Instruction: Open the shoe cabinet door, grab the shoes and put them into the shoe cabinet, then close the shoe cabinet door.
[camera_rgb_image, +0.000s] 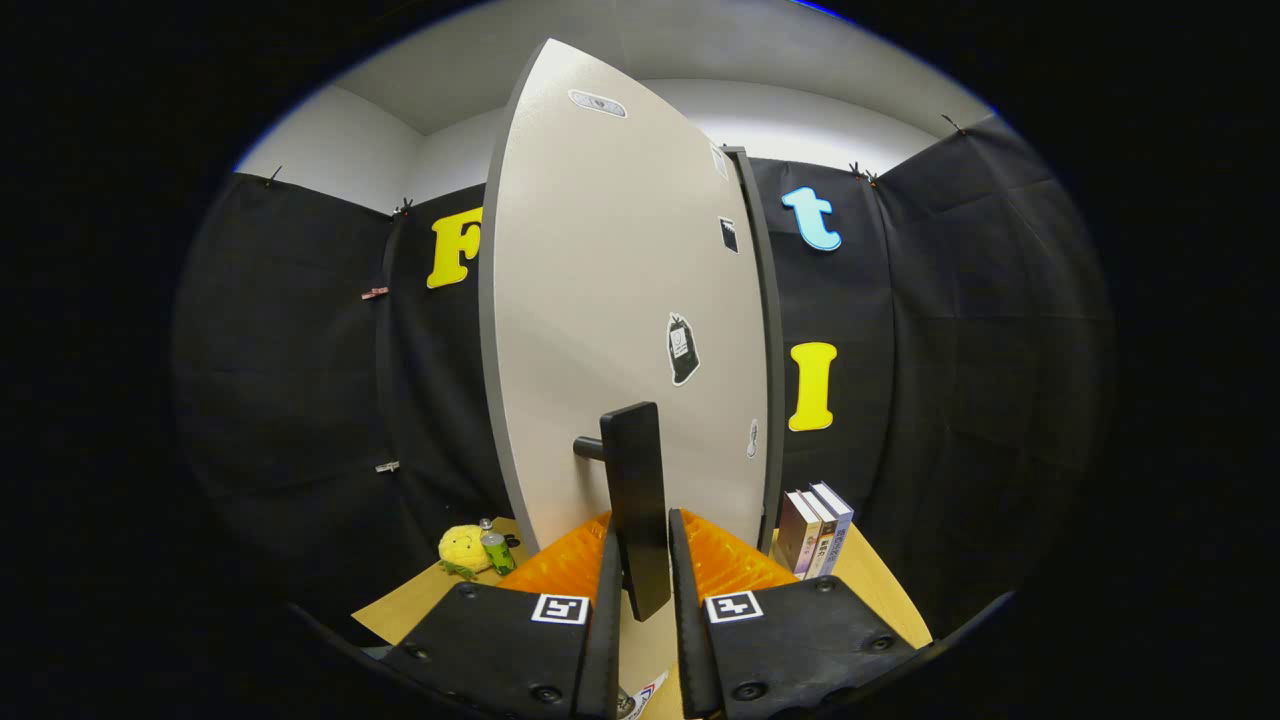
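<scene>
A pale cabinet door (620, 300) with a dark edge stands tall straight ahead, swung partly toward me, with several small stickers on it. Its black bar handle (632, 480) sticks out from the door on a short post. The lower end of the handle hangs between my fingers, and my gripper (640, 570) is shut on it, both fingers pressing its sides. The shoes and the cabinet's inside are hidden behind the door.
The cabinet stands on a wooden table (880, 590). Three upright books (815, 530) stand to the right of the door. To the left of the door lie a yellow plush toy (463, 550) and a small green can (497, 552).
</scene>
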